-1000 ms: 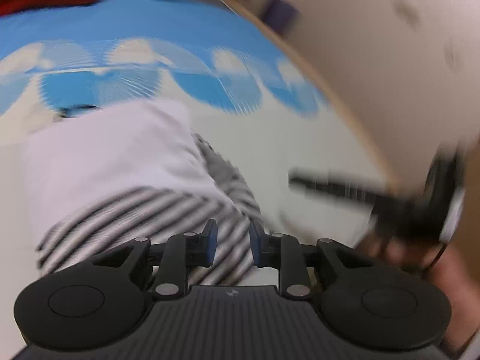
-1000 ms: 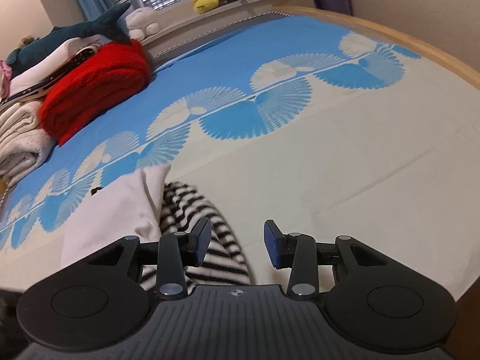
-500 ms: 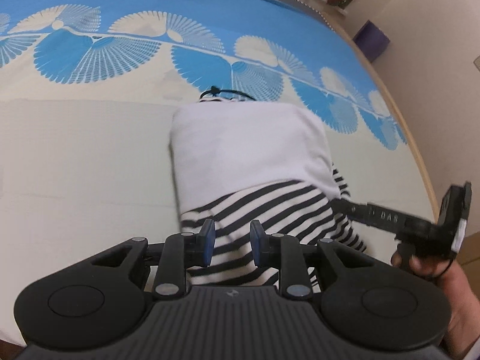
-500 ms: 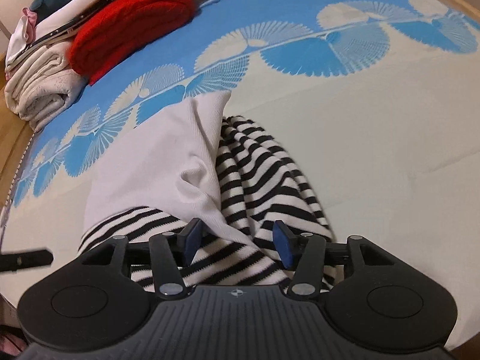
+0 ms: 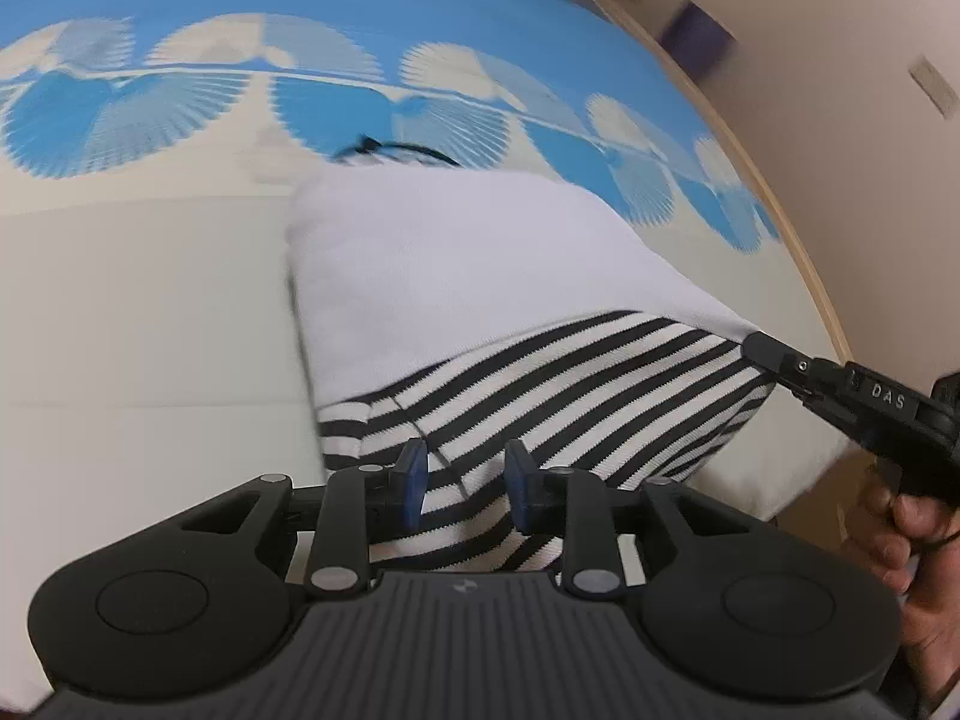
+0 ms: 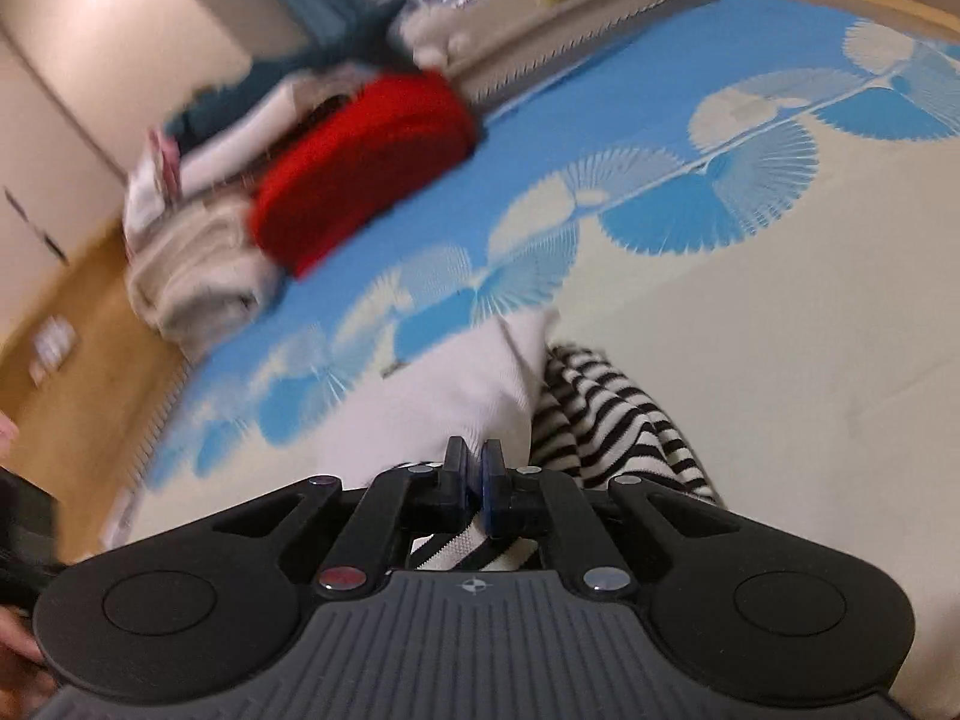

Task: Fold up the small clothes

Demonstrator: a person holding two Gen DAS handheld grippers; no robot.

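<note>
A small garment lies on the bed, its white part [image 5: 456, 264] folded over a black-and-white striped part [image 5: 570, 384]. My left gripper [image 5: 465, 474] hovers over the striped near edge. Its jaws are opening, and the pads stand apart from the cloth below them. My right gripper [image 5: 759, 348] reaches in from the right and pinches the garment's right edge where white meets stripes. In the right wrist view that gripper [image 6: 474, 468] is shut, with striped cloth [image 6: 612, 414] beside it and the white part [image 6: 456, 384] just ahead.
The bed cover [image 5: 150, 300] is cream with blue fan patterns. A red folded item [image 6: 360, 168] and a cream stack of clothes [image 6: 198, 276] sit at the far left. The wooden bed edge [image 5: 798, 240] curves along the right. A hand [image 5: 918, 540] holds the right gripper.
The right gripper's jaws went from wide apart to shut on the garment's edge. The left gripper came closer over the striped part and its jaws widened slightly.
</note>
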